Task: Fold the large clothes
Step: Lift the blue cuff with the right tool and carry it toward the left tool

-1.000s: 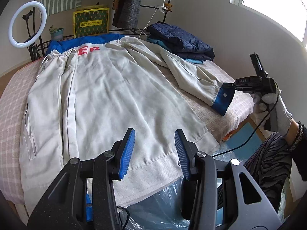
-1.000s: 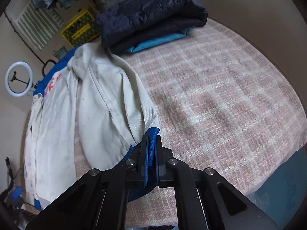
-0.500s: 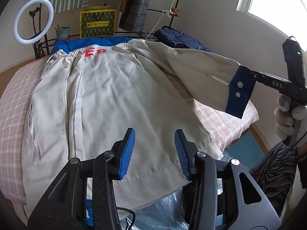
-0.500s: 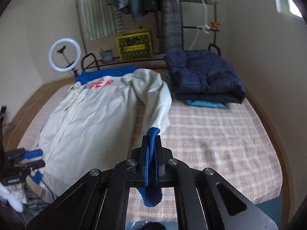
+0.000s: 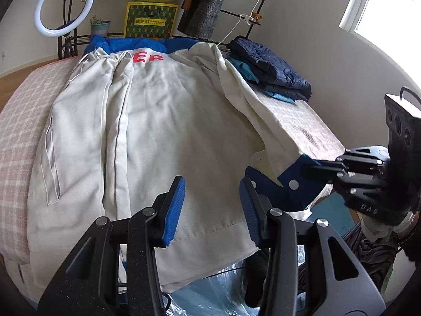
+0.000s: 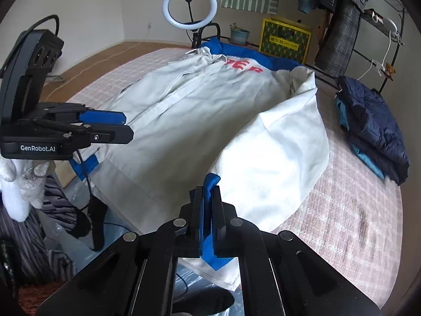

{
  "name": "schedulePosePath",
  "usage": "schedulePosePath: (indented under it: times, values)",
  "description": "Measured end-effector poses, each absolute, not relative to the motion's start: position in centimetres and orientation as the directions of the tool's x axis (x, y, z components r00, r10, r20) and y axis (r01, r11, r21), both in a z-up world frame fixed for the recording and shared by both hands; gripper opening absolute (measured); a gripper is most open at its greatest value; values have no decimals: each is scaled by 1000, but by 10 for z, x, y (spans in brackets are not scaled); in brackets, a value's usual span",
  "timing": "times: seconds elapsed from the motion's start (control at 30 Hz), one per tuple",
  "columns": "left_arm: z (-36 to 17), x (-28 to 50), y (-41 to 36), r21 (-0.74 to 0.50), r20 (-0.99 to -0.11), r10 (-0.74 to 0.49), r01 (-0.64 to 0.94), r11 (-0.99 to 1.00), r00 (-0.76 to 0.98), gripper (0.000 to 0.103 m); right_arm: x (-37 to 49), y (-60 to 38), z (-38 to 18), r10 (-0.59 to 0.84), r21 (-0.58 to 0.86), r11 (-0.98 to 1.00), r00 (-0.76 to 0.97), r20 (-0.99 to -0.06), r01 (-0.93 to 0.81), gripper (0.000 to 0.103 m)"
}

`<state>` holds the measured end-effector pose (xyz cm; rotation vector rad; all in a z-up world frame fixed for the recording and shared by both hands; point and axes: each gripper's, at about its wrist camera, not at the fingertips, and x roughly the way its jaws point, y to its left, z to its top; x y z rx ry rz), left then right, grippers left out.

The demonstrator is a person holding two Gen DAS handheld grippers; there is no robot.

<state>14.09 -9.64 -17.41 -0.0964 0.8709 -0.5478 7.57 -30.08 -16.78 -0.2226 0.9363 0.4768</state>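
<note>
A: Where's the cream cotton jacket with blue trim (image 5: 168, 121)?
B: Spread on the pink checked bed (image 5: 15, 121), hem overhanging the near edge. Left gripper (image 5: 210, 205) hovers unclenched above the hem.
A: And right?
B: Right gripper (image 6: 207, 210) pinches the blue sleeve cuff (image 6: 210, 184); only its view shows bare bed beside the folded navy quilted jacket (image 6: 373, 121).

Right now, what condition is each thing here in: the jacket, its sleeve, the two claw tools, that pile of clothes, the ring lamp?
Jacket: spread flat on the bed, back up.
Sleeve: lifted off the bed by its blue cuff, over the jacket's edge.
Right gripper: shut on the cuff.
Left gripper: open, holding nothing, above the hem.
Dark blue clothes: folded, stacked at the bed's far corner.
Ring light: lit.
</note>
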Motion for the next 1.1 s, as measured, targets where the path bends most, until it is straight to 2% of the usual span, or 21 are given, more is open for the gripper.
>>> schedulePosePath:
  times: [0.13, 0.27, 0.37, 0.47, 0.57, 0.67, 0.8, 0.93, 1.03, 1.1]
  values:
    - [-182, 140, -109, -292, -711, -501, 440, 849, 494, 44, 81, -339, -148, 334, 120, 907, 516, -789, -404, 3]
    - [-189, 143, -116, -304, -717, -510, 445, 842, 476, 44, 90, -401, -119, 294, 153, 946, 560, -775, -285, 3]
    - [-191, 148, -123, -323, -719, -522, 445, 835, 458, 44, 94, -463, -98, 221, 169, 975, 594, -773, -143, 3]
    - [-191, 152, -132, -322, -720, -525, 452, 832, 454, 44, 96, -513, -80, 74, 105, 994, 639, -765, 11, 3]
    - [-189, 154, -139, -320, -715, -530, 461, 828, 455, 44, 98, -535, -69, 8, 90, 992, 668, -744, 88, 3]
    - [-186, 155, -139, -309, -713, -522, 459, 833, 467, 44, 98, -509, -66, 36, 72, 997, 685, -727, 24, 3]
    - [-184, 158, -127, -328, -709, -517, 425, 844, 479, 44, 92, -430, -77, 162, 48, 981, 651, -741, -189, 2]
    - [-185, 159, -116, -378, -700, -531, 383, 843, 478, 44, 82, -335, -116, 294, 45, 896, 512, -807, -443, 2]
    - [-186, 158, -114, -401, -694, -541, 369, 838, 474, 44, 76, -295, -150, 341, 81, 843, 412, -845, -532, 2]
    - [-188, 159, -117, -425, -689, -558, 365, 828, 463, 44, 75, -282, -164, 404, 160, 797, 319, -857, -582, 2]
